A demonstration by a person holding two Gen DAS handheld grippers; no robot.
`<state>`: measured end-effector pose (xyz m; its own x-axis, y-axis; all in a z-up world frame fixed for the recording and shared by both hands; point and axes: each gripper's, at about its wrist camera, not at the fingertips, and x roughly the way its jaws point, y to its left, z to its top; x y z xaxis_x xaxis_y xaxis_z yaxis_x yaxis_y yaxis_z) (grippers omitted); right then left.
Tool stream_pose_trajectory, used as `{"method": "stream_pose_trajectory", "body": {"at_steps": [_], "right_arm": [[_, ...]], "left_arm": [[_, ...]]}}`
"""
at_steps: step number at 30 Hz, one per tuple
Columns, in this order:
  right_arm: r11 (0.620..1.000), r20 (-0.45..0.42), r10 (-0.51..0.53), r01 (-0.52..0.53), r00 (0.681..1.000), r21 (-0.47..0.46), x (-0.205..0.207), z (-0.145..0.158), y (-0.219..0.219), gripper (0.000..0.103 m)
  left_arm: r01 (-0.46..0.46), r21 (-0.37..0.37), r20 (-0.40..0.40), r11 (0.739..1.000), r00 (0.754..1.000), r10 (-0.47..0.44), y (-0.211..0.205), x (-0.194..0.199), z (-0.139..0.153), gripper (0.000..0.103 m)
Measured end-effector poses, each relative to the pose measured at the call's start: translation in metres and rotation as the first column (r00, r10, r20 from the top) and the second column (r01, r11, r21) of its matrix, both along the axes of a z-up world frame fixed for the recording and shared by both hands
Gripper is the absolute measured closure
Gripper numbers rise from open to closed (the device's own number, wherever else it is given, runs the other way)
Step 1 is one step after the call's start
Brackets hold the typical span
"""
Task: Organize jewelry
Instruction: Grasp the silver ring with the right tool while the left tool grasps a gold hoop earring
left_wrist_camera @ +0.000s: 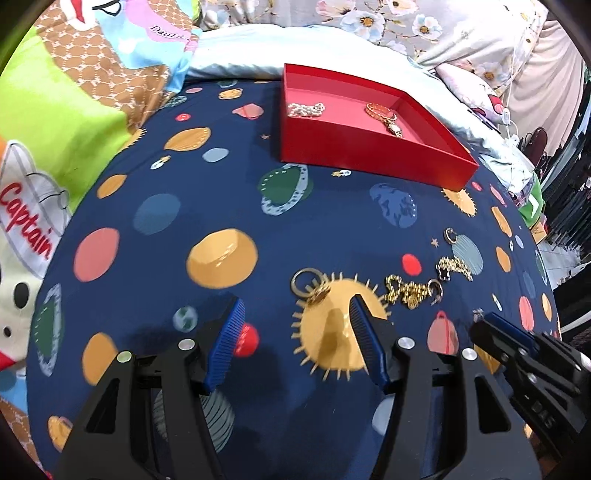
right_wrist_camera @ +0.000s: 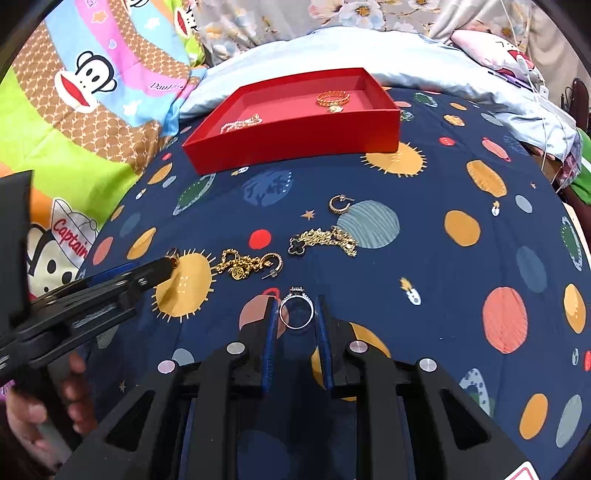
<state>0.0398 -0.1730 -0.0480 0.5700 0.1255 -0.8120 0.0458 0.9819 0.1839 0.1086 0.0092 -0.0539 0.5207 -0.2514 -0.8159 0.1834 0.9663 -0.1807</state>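
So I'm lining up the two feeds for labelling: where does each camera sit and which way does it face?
Left wrist: rides the left tool, angled down at the space-print bedspread; its own open blue pads show, with the right tool alongside.
Right wrist: rides the right tool, shut on a silver ring; the left tool and a hand show.
Shared: red tray, loose gold chains.

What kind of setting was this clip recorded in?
Most likely a bedroom, with the work done on a bed. The jewelry and the red tray lie on a navy planet-print sheet, a cartoon-monkey quilt is bunched alongside, and floral bedding and a pale blue pillow sit behind.
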Motion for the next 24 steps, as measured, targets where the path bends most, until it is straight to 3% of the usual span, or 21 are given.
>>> {"method": "stream_pose_trajectory", "body": {"at_steps": [9,14,16,24], "right_arm": [[1.000,-0.001,-0.009,0.009,1.000,0.020,0.001,0.002,-0.005,0.084],[1.000,0.000,-0.009,0.009,1.000,0.022,0.001,0.002,-0.005,0.084],[1.000,0.003,-0.009,0.009,1.000,0.023,0.001,0.003,-0.005,0.084],[1.000,0.030,-0.009,0.008,1.000,0.026,-0.002,0.016,-0.006,0.084]], "left_arm": [[0.024,0.022,0.014,0.999,1.000,-0.024,-0.010,0.009,-0.004,0.080],[0.037,0.017,0.017,0.999,0.999,-0.038,-0.011,0.008,-0.004,0.081],[0.044,0.008,0.016,0.999,0.999,-0.044,-0.010,0.007,-0.002,0.090],[0.060,-0.021,0.028,0.998,0.998,-0.059,-0.008,-0.001,0.010,0.090]]}}
